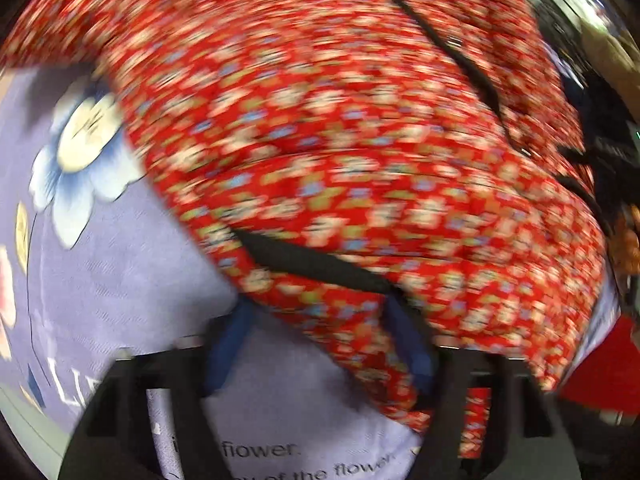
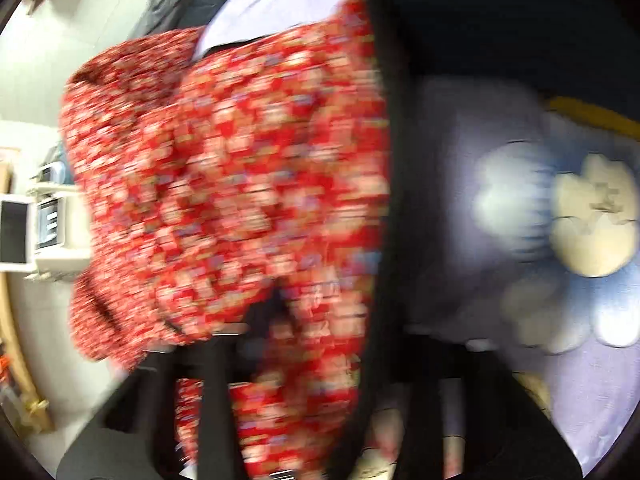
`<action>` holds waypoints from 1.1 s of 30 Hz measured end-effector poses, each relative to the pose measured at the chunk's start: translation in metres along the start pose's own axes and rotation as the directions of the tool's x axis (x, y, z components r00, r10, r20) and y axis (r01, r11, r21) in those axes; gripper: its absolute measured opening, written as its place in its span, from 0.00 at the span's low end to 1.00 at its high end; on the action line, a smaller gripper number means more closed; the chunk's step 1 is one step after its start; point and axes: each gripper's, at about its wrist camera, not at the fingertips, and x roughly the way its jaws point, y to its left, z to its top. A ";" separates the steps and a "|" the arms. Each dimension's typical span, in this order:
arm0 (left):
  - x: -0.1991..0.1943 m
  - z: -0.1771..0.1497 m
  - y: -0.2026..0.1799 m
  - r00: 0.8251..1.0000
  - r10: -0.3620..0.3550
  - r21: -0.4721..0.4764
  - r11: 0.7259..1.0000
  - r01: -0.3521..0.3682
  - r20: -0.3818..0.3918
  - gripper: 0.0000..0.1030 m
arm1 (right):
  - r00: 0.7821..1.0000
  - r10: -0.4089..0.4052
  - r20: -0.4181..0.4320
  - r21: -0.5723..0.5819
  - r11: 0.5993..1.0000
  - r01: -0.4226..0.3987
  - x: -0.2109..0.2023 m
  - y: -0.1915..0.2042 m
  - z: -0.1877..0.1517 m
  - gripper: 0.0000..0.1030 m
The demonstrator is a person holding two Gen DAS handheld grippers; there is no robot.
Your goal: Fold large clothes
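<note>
**K:** Red floral quilted garment [image 1: 360,140] is mid-fold, I'd say. Both views are smeared with motion blur. Black trim band [image 1: 316,266] sits at 6 o'clock in the left wrist view, right above the fingers.

**M:** Left hand-held gripper [image 1: 320,340] state?

**K:** Blue fingers [image 1: 226,346] are parted around a bunched hem, with cloth between them. It looks like a pinch, but blur hides the contact, so I can't say for sure.

**M:** Right?

**K:** Right hand-held gripper [image 2: 280,344] has red fabric draped over and between its dark fingers. Can't tell if it's spread or pinching.

**M:** Where's the garment?

**K:** Mostly lifted, and sagging over a lavender bed sheet [image 1: 120,280] printed with a big blue-white flower [image 1: 76,160] at 9 o'clock and the word "flower" at 6.

**M:** Next move?

**K:** My judgement: carry the held edge across, keep both corners level, lay it flat, and only then let go. Bulky padding will likely spring back.

**M:** Room?

**K:** White wall [image 2: 48,60] at 10 o'clock in the right wrist view, and a shelf with pale boxes [image 2: 44,224] at 9.
</note>
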 end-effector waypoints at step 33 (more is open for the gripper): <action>-0.066 -0.024 0.034 0.976 0.196 0.032 0.979 -0.200 0.094 0.74 | 0.975 -0.179 0.128 -0.177 0.964 0.200 -0.126 0.006 -0.078 0.61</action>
